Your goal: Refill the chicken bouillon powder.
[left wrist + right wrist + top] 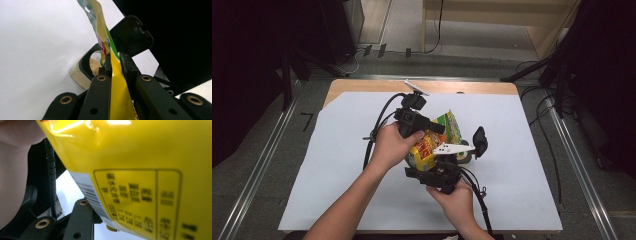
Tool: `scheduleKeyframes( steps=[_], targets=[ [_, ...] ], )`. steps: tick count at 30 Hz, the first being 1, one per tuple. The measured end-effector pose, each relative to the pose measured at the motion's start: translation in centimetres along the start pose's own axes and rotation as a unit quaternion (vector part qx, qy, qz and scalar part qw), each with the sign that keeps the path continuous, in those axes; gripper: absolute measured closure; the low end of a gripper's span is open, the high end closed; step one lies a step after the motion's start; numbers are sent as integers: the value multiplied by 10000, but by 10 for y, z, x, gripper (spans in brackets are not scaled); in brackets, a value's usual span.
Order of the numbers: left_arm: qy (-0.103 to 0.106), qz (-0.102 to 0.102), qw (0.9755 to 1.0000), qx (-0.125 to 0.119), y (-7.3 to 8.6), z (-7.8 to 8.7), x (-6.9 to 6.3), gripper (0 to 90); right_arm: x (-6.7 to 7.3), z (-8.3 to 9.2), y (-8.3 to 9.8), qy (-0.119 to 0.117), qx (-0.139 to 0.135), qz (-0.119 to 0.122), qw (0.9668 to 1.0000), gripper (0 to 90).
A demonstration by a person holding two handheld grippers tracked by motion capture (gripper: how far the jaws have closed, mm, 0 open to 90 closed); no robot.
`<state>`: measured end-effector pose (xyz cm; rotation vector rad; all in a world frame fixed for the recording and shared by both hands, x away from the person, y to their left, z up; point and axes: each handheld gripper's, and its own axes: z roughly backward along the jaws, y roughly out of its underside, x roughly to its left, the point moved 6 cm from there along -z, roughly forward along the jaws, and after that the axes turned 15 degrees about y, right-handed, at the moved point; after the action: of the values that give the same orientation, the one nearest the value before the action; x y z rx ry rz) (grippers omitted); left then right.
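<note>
A yellow and green snack bag (446, 126) hangs in the air between both grippers over the white sheet. My left gripper (437, 129) is shut on the bag's upper edge; in the left gripper view the yellow film (100, 30) is pinched flat between the two jaws of that gripper (115, 58). My right gripper (426, 162) holds the bag's lower end from below. In the right gripper view the bag (140, 170) sits very close and covers the jaws, apart from one finger (80, 217).
A round black container (462, 156) with beige contents (93, 67) sits on the sheet just right of the bag, its lid (479, 141) flipped up. White paper (352, 190) covers the wooden table (362, 85). Cables trail from both grippers.
</note>
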<state>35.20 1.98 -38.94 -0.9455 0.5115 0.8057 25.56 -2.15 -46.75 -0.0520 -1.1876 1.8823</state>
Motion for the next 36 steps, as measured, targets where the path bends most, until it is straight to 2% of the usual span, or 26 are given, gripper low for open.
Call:
scheduleKeyframes(
  steps=[4, 7, 11, 17, 23, 26, 32, 36],
  targets=[
    [33, 97, 9999, 32, 1, -3, 1, 856, 3, 0, 0, -72, 17, -4, 10000, 686],
    [55, 80, 9999, 24, 1, -5, -2, 840, 6, -1, -1, -24, 64, 92, 9999, 624],
    [41, 118, 9999, 17, 0, -7, -2, 824, 5, 0, -3, -30, 68, 27, 10000, 663],
    [15, 173, 9998, 114, -3, -9, -3, 835, 4, 1, -5, -104, 52, -147, 9998, 658],
    [-136, 51, 9997, 198, -8, -10, -9, 830, 5, 1, -8, -208, -76, -354, 9991, 632],
    [-168, 37, 9996, 204, -8, -10, -11, 830, 5, 2, -8, -142, -107, -274, 9995, 661],
    [-361, -80, 9988, 329, -9, -9, -17, 838, 8, 1, -8, -229, -139, -275, 9993, 657],
    [-395, -135, 9986, 322, -9, -9, -21, 838, 9, 2, -9, -205, -187, -240, 9993, 678]
  ],
)
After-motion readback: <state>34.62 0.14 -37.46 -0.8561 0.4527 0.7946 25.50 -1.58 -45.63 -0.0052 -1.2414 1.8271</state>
